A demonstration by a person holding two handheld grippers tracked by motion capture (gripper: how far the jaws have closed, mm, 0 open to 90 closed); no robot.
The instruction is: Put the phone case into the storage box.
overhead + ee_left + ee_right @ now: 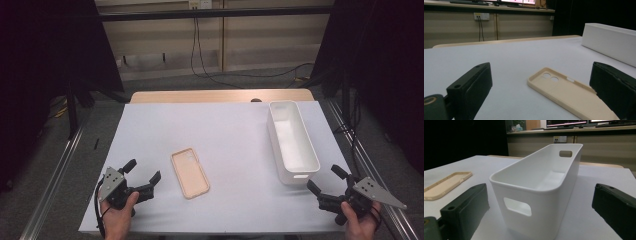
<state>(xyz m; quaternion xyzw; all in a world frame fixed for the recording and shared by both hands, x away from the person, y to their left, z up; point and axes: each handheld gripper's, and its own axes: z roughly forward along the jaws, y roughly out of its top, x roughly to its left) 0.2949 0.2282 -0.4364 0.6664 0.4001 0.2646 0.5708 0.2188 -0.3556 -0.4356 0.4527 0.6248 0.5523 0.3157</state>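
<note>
Fingers (129, 166) of both grippers spread wide, empty; beige phone case (190, 172) flat on desk (225, 130), long axis front-to-back, camera cutouts far end.

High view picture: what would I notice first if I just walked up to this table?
Probably the flat beige rubbery phone case, lying inside-up near the middle of the pale sheet covering the table. Next, the long white plastic bin with handle holes, empty, along the right side. At the near corners a hand holds each black tongs, left and right, both open, holding nothing.
</note>
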